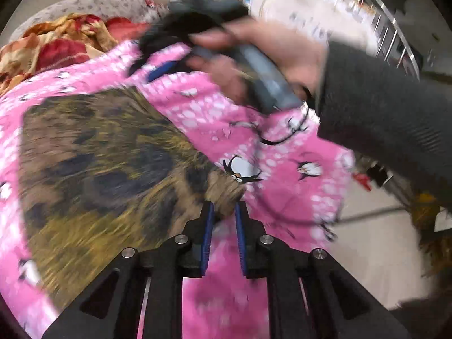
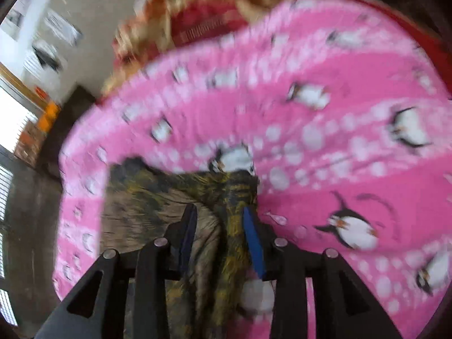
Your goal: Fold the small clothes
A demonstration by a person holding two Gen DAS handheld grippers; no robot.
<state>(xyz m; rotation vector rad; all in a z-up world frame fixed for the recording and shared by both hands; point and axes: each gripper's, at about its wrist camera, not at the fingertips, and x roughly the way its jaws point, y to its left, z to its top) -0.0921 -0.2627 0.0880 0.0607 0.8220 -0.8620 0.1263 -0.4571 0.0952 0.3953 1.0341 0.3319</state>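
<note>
The cloth (image 1: 93, 163), a small brown-and-olive mottled piece, lies spread on the pink penguin sheet (image 1: 282, 197), and both grippers are at its edges.

In the left wrist view the left gripper (image 1: 224, 212) sits at the cloth's near corner. That corner pokes just between the blue pads (image 1: 207, 231), which stand a little apart; whether they pinch the fabric cannot be told through the blur. From these fingers the cloth runs away up and to the left, its long axis on that diagonal.

In the right wrist view the right gripper (image 2: 220, 220) has a bunched ridge of cloth (image 2: 231, 212) gathered between its fingers, with fabric trailing back under the tool. The fingers look parted with cloth filling the gap; a firm grip seems likely but is not certain. The flat remainder spreads left of this gripper.

The right hand (image 1: 254, 56) shows at the cloth's far edge in the left view, opposite the left gripper.

Judged from this, a fold would carry one edge across toward the other. A red-gold blanket (image 1: 56, 45) lies beyond.
</note>
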